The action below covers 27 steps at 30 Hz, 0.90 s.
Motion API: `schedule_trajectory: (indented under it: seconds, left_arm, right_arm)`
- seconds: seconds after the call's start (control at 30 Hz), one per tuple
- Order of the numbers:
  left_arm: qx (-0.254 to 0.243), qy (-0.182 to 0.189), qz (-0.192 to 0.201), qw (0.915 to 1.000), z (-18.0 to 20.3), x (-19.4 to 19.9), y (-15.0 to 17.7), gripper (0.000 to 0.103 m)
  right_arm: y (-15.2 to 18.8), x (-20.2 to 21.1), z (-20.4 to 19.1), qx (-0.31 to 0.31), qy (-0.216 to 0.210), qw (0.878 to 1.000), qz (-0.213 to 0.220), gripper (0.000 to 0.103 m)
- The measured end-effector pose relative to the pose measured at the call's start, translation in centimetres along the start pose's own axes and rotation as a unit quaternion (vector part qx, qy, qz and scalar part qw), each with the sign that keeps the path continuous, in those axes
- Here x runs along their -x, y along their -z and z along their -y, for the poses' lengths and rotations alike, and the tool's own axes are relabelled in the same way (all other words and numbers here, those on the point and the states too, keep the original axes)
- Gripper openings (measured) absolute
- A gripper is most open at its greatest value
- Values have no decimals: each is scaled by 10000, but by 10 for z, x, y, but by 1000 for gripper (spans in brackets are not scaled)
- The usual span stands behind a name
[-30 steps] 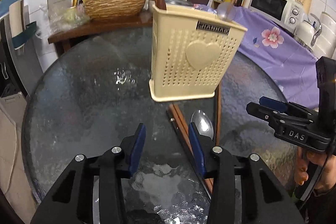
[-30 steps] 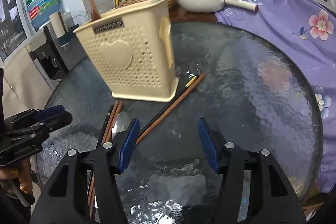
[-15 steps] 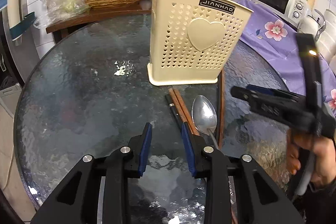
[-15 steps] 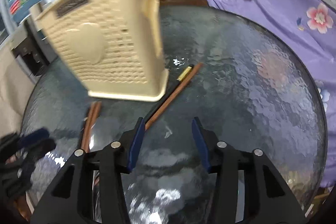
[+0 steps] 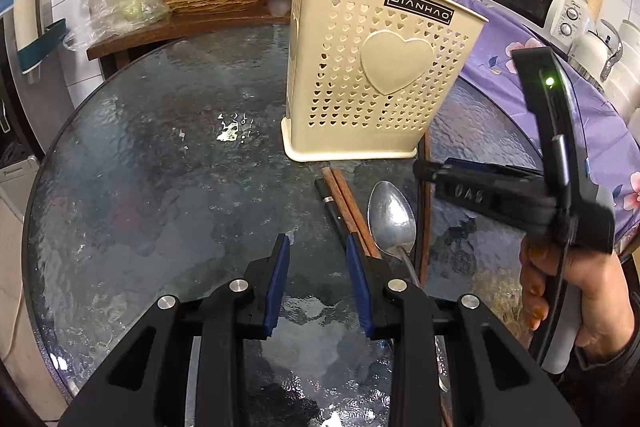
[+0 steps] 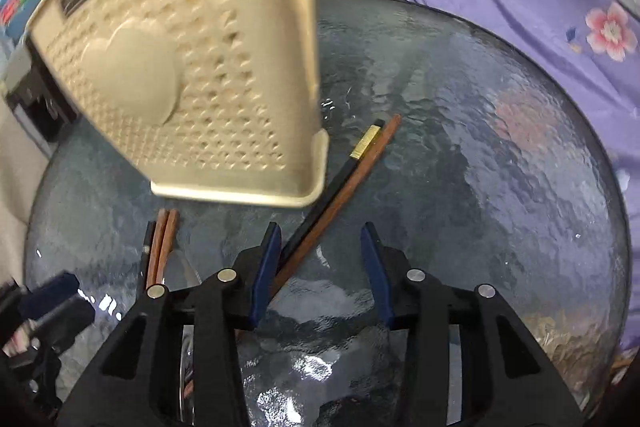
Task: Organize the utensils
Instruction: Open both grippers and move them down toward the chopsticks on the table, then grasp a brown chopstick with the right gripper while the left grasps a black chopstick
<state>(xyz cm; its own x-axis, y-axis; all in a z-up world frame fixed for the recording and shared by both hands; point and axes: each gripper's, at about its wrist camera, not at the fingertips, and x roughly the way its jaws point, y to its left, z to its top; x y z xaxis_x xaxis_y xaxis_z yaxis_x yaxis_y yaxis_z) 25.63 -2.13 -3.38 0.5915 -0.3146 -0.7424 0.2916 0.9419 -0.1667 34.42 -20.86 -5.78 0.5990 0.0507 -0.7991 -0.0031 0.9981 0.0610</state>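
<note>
A cream perforated utensil holder (image 5: 372,75) is seen standing on the glass tabletop (image 5: 160,187), well ahead of the left gripper (image 5: 318,283); its blue fingers (image 5: 276,283) are parted with nothing between them, only bare glass being framed. A pair of brown chopsticks (image 5: 348,211) is laid just beside the right-hand finger, a black chopstick (image 5: 330,203) against them, and a metal spoon (image 5: 390,215) further right. The right gripper (image 6: 320,267) is held by a hand (image 5: 580,291); its fingers (image 6: 376,271) are closing, not yet pressed on anything; a brown chopstick (image 6: 348,183) and a gold-banded black chopstick (image 6: 336,179) run diagonally ahead, passing by the left-hand finger.
</note>
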Motion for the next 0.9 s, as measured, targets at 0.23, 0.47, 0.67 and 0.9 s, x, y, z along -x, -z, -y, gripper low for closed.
schedule_trajectory:
  seconds: [0.23, 0.47, 0.67, 0.9]
  left_arm:
    - [-55, 18, 1, 10000, 3, 2, 3, 29]
    - [-78, 100, -25, 9999, 6, 4, 8, 29]
    - [-29, 180, -48, 9998, 8, 3, 11, 29]
    - [-50, 216, -101, 9997, 15, 1, 9, 29]
  right_arm:
    - [16, 13, -3, 264, -124, 9996, -54, 21]
    - [45, 36, 13, 642, -320, 9973, -126, 14]
    - [71, 57, 26, 736, -562, 9955, -187, 14]
    - [54, 61, 35, 463, -713, 9964, 1, 14]
